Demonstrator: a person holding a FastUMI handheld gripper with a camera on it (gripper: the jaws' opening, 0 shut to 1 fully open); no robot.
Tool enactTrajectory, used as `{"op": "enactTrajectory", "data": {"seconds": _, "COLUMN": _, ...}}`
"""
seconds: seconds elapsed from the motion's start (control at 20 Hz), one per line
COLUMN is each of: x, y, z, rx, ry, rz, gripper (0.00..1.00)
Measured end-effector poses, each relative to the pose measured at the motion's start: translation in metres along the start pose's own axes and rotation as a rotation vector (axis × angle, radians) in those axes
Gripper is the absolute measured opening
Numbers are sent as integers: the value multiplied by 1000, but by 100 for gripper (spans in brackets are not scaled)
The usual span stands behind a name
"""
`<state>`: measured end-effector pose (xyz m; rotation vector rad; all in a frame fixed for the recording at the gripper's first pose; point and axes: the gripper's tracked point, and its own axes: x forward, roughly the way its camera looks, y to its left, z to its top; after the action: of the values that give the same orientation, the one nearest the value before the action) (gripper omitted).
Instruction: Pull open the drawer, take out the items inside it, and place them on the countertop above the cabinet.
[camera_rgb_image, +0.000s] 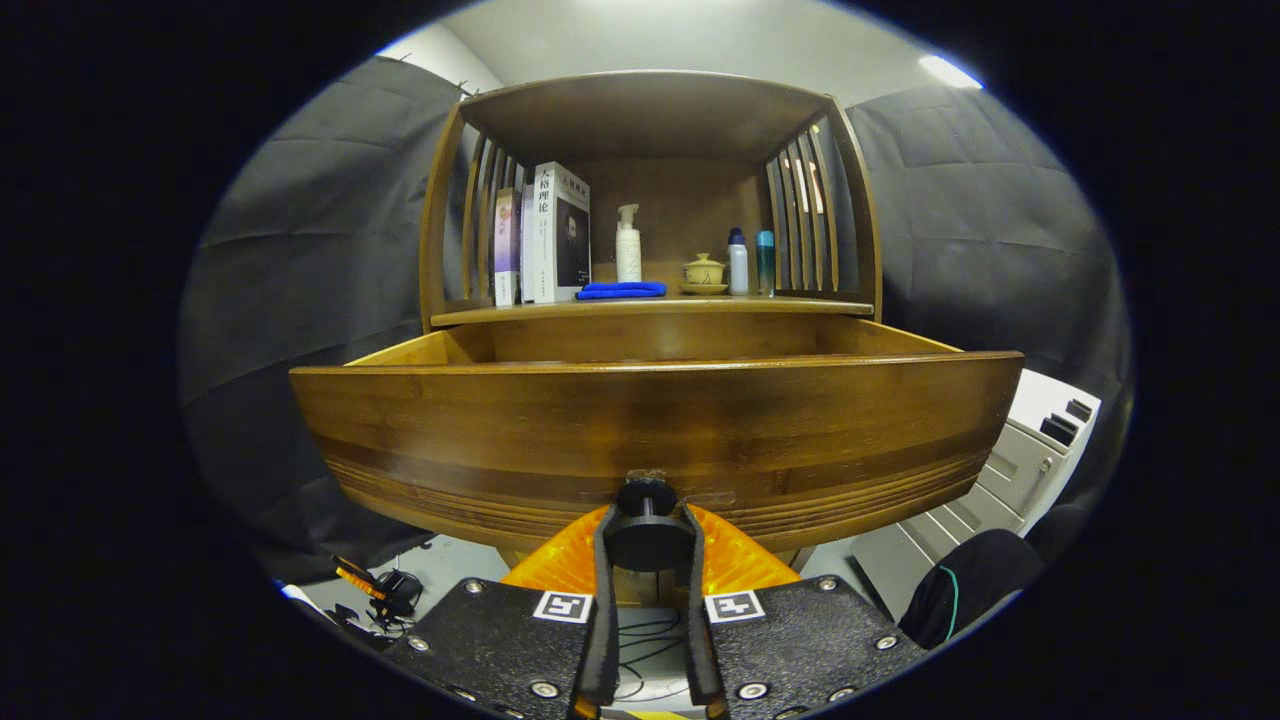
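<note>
Wooden drawer (655, 420) open, front broadside; gripper (648, 530) pinching knob (646, 497)

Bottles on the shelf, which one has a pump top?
The white bottle behind the blue cloth. The two bottles beside the small pot have plain caps. The tool grips the drawer knob.

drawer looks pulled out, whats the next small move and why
Probably open the hand-held gripper and let go of the knob: its fingers are clamped on that knob, and the drawer already stands well out from the cabinet. Then lift above the drawer's front, since its contents are hidden behind it from here.
</note>
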<state>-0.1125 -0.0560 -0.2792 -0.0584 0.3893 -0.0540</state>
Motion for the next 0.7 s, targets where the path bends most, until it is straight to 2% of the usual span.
{"op": "enactTrajectory", "data": {"seconds": 0.15, "x": -7, "y": 3, "z": -6, "rx": -2, "ry": 4, "rz": 1, "gripper": 28}}
{"op": "enactTrajectory", "data": {"seconds": 0.35, "x": -9, "y": 11, "z": -6, "rx": -8, "ry": 11, "rz": 17, "gripper": 38}}
{"op": "enactTrajectory", "data": {"seconds": 0.6, "x": -31, "y": 10, "z": 39, "rx": 4, "ry": -59, "rz": 56, "gripper": 97}}
{"op": "enactTrajectory", "data": {"seconds": 0.7, "x": -35, "y": 9, "z": 71, "rx": 30, "ry": -89, "rz": 49, "gripper": 97}}
